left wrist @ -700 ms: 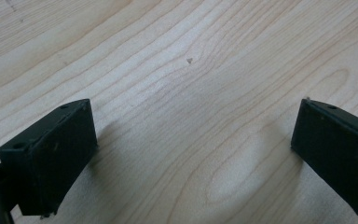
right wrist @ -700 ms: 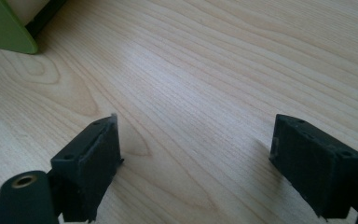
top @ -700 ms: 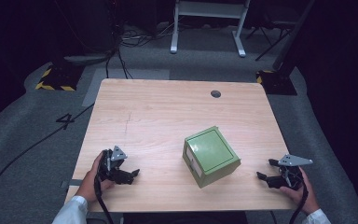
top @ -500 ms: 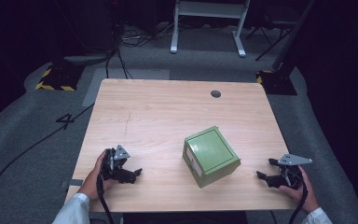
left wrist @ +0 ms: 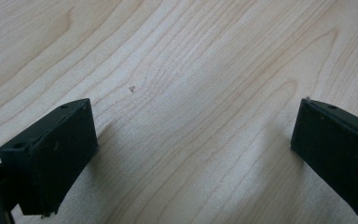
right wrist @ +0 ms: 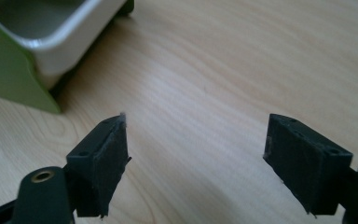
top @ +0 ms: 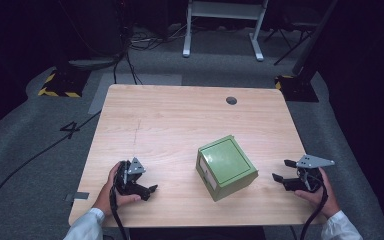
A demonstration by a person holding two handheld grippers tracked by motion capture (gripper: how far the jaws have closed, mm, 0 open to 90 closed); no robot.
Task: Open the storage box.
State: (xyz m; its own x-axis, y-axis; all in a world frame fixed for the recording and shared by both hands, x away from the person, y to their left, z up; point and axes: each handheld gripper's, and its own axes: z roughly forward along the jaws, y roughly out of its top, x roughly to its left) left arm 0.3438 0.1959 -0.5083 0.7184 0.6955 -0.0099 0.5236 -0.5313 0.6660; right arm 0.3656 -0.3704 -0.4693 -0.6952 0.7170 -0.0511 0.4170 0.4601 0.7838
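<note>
A green box (top: 226, 167) with a lid stands on the wooden table (top: 180, 120), right of centre and turned at an angle. My left gripper (top: 150, 191) rests near the front left edge, held by a hand, jaws pointing right toward the box. In the left gripper view it (left wrist: 193, 109) is open over bare wood. My right gripper (top: 282, 170) sits right of the box, jaws pointing left at it and a short gap away. In the right gripper view it (right wrist: 198, 123) is open with nothing between the jaws, and the box's green corner (right wrist: 9, 70) lies ahead at the upper left.
A small round grommet hole (top: 231, 100) marks the table's far right part. Beyond the table are a white stand (top: 222, 30), cables on the grey floor (top: 40, 150), and yellow-black striped bases (top: 57, 92). A cable trails from each gripper off the front edge.
Both hands have shifted only slightly: the right gripper a little farther from the front edge, the left a touch to the right. The box has not moved.
</note>
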